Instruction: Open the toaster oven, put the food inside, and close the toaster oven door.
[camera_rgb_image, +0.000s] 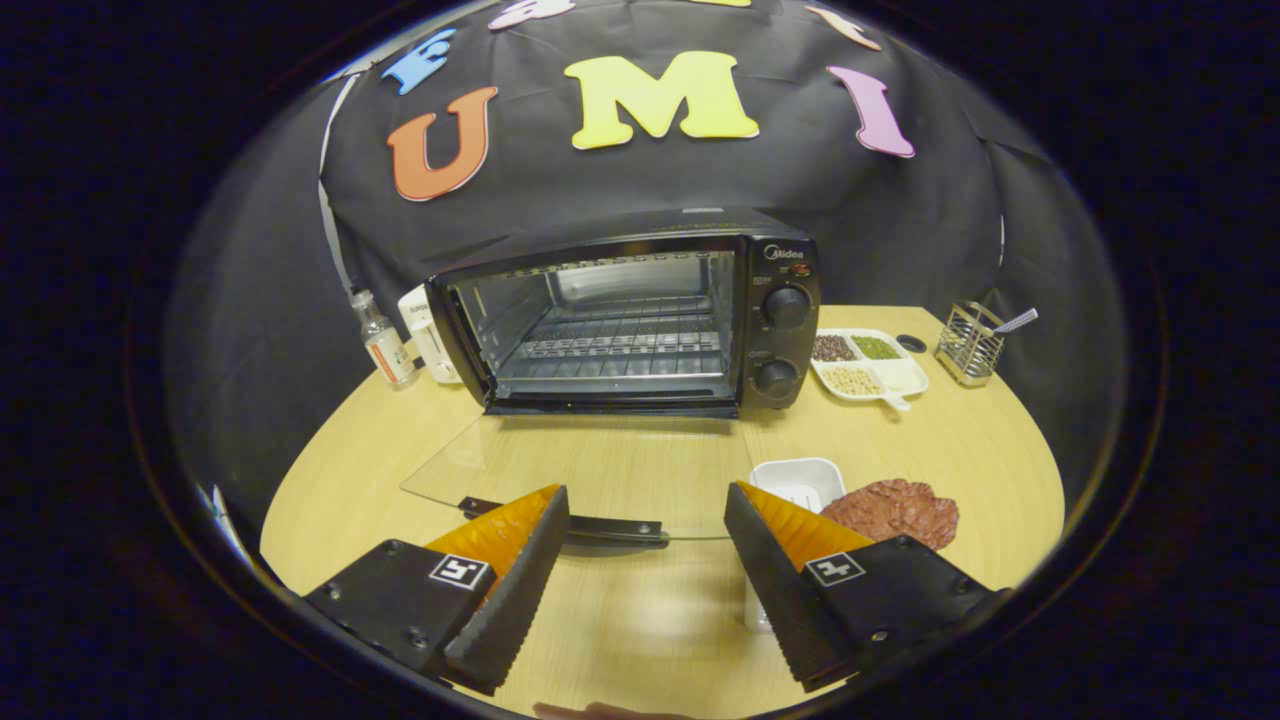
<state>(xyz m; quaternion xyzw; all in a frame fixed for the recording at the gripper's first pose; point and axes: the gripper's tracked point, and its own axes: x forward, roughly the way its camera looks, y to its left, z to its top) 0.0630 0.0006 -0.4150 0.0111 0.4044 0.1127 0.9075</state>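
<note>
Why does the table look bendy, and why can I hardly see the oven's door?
Gripper view: the fisheye lens curves the round wooden table; the black toaster oven's open glass door is clear, with faint glare; open gripper.

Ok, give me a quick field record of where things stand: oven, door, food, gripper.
oven: toaster oven at the table's back, rack bare
door: glass door fully down, handle between the fingers
food: reddish meat slice on the table, beside a white dish
gripper: gripper open, holding nothing
done: opening; loading and closing left
</note>
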